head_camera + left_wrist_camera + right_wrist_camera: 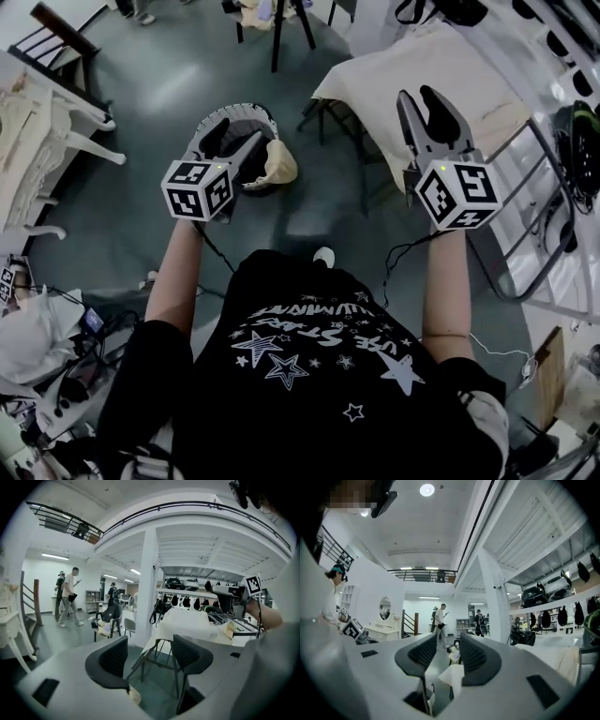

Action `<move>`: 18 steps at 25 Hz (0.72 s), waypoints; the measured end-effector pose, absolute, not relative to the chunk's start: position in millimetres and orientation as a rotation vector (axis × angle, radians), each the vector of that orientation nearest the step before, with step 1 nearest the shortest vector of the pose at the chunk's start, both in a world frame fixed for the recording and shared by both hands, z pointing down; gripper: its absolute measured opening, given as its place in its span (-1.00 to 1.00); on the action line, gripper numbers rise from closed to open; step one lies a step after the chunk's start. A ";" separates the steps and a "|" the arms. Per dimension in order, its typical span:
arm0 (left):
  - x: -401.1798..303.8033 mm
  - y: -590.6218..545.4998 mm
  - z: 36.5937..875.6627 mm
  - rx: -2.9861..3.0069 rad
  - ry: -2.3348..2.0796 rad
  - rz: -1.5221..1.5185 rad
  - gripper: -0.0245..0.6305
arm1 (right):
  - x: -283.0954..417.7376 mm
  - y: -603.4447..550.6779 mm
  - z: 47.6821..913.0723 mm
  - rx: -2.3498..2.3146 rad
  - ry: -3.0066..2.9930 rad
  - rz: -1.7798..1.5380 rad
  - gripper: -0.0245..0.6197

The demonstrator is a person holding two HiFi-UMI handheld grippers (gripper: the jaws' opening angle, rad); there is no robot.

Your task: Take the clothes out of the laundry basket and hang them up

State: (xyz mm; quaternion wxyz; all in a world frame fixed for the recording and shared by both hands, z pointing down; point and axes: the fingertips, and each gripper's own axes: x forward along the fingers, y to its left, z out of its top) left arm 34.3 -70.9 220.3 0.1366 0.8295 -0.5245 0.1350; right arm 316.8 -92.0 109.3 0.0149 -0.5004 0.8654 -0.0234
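Laundry basket (246, 111) lies beneath the released left tongs (231, 139); right tongs (419, 101), also released, well aside.

The laundry basket (246, 111) stands upright on the grey floor, round and dark with a pale rim. A beige garment (278, 164) slumps crumpled over its right edge, part inside, part out. To the right, a larger cream cloth (375, 89) lies spread over a metal drying rack (553, 202).
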 end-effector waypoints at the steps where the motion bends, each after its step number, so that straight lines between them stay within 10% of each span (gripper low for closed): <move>1: 24.4 -67.3 222.9 2.385 -1.534 0.393 0.05 | 301.6 -91.9 109.7 -1.522 2.714 -0.077 -0.41; 18: -139.4 55.7 267.5 2.339 -1.476 0.497 -0.08 | 86.8 -15.9 252.6 -1.515 2.848 -0.604 -0.45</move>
